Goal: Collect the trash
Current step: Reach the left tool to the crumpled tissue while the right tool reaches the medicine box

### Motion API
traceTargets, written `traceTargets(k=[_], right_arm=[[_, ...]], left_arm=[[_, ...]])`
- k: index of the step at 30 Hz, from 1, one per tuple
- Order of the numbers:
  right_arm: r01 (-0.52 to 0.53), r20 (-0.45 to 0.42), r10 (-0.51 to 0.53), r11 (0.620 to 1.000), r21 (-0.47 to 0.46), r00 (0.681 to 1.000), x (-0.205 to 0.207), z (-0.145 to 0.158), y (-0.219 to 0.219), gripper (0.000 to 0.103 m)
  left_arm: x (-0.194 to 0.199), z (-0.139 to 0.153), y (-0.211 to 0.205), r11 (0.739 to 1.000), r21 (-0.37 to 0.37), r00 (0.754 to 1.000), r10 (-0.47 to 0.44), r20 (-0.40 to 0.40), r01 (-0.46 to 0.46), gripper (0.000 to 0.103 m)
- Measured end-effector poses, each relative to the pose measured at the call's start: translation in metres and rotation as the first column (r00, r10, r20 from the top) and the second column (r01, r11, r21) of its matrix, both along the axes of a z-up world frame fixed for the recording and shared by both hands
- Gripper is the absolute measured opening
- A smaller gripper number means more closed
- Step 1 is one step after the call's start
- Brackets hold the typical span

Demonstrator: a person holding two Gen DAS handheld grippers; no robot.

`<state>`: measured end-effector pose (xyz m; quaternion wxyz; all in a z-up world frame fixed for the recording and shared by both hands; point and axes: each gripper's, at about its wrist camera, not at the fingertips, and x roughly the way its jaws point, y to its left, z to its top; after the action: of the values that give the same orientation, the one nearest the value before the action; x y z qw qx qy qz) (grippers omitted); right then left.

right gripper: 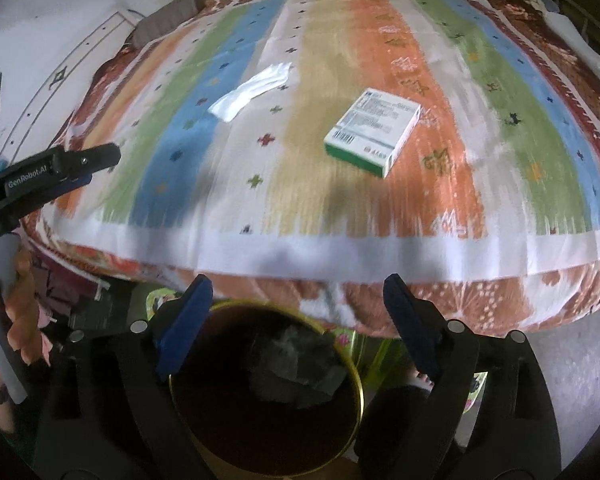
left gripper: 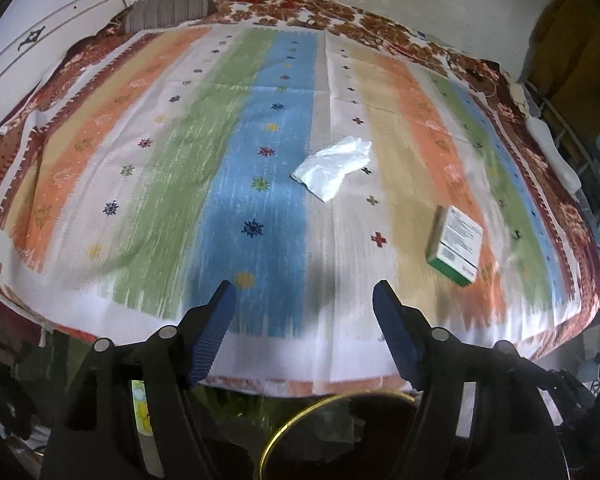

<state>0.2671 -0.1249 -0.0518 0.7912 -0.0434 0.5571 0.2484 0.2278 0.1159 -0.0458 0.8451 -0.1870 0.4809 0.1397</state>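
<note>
Near edge of bed, both handheld tools over the bin: right gripper [right gripper: 298, 284], black w/ blue-padded fingers, jaws spread wide, nothing betw. them, poised above the round dark bin w/ gold rim [right gripper: 358, 376], which stands on the floor just beside the mattress edge; a crumpled grey-white wad [right gripper: 296, 364] already lies inside it. Left gripper [left gripper: 304, 290], same black-and-blue build, jaws also well apart and empty, pointing down at the bed's near edge w/ the bin rim [left gripper: 300, 428] showing below it. In right wrist view the left tool enters from the left side, a person's hand [right gripper: 18, 300] wrapped round its grey handle, a band at the wrist. Beyond, on the striped bedspread in blue, green, orange, tan and white w/ small flower and cross motifs [left gripper: 260, 184], two pieces of trash lie uncollected: a small white-and-green cardboard carton w/ printed label [right gripper: 374, 136] on the tan/orange stripes toward the right, and farther in, a crumpled white tissue or plastic wrapper [left gripper: 334, 170] on the white stripe next to the blue one, well apart from the carton. Far end: a brown striped bolster pillow [left gripper: 168, 10] against the pale wall, at the left corner. Frames blurred.
</note>
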Motion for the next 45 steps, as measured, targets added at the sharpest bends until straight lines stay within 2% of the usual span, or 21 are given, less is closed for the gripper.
traceTargets(k=[5, 8, 12, 17, 21, 25, 27, 33, 36, 41, 45], right_arm=[[0.035, 0.008, -0.035, 0.999, -0.007, 0.999, 0.023, -0.001, 0.004, 0.087], [0.053, 0.022, -0.053, 0.998, -0.015, 0.998, 0.038, -0.002, 0.005, 0.090], [0.067, 0.034, -0.066, 0.997, -0.028, 0.997, 0.053, -0.006, 0.010, 0.090], [0.081, 0.058, -0.078, 0.996, -0.048, 0.995, 0.072, -0.012, 0.020, 0.091], [0.089, 0.072, -0.084, 0.994, -0.063, 0.994, 0.085, -0.017, 0.027, 0.092], [0.102, 0.073, -0.098, 0.993, -0.065, 0.993, 0.097, -0.023, 0.032, 0.094], [0.109, 0.072, -0.104, 0.992, -0.063, 0.992, 0.103, -0.025, 0.034, 0.094], [0.120, 0.068, -0.115, 0.989, -0.085, 0.991, 0.120, -0.038, 0.042, 0.094], [0.130, 0.038, -0.127, 0.987, -0.093, 0.991, 0.129, -0.048, 0.043, 0.094], [0.155, 0.028, -0.153, 0.983, -0.094, 0.988, 0.140, -0.055, 0.046, 0.094], [0.150, 0.028, -0.148, 0.982, -0.111, 0.989, 0.147, -0.060, 0.052, 0.094]], left_arm=[[0.017, -0.010, 0.012, 1.000, 0.007, 1.000, 0.020, 0.003, -0.020, 0.073], [0.027, -0.014, 0.020, 1.000, -0.009, 1.000, 0.021, 0.022, -0.021, 0.075], [0.042, -0.018, 0.027, 1.000, 0.004, 0.998, 0.023, 0.051, -0.023, 0.077], [0.061, -0.031, 0.030, 0.998, 0.063, 0.997, -0.029, 0.077, 0.024, 0.080], [0.073, -0.039, 0.034, 0.996, 0.078, 0.995, -0.053, 0.081, 0.047, 0.083], [0.081, -0.037, 0.033, 0.993, 0.093, 0.989, -0.086, 0.118, 0.076, 0.094], [0.086, -0.038, 0.032, 0.991, 0.088, 0.984, -0.114, 0.134, 0.103, 0.095], [0.103, -0.050, 0.031, 0.989, 0.094, 0.985, -0.129, 0.112, 0.118, 0.097], [0.112, -0.057, 0.034, 0.990, 0.100, 0.990, -0.110, 0.087, 0.102, 0.097], [0.124, -0.061, 0.039, 0.993, 0.078, 0.992, -0.093, 0.086, 0.086, 0.097], [0.135, -0.070, 0.039, 0.993, 0.061, 0.993, -0.100, 0.056, 0.096, 0.097]])
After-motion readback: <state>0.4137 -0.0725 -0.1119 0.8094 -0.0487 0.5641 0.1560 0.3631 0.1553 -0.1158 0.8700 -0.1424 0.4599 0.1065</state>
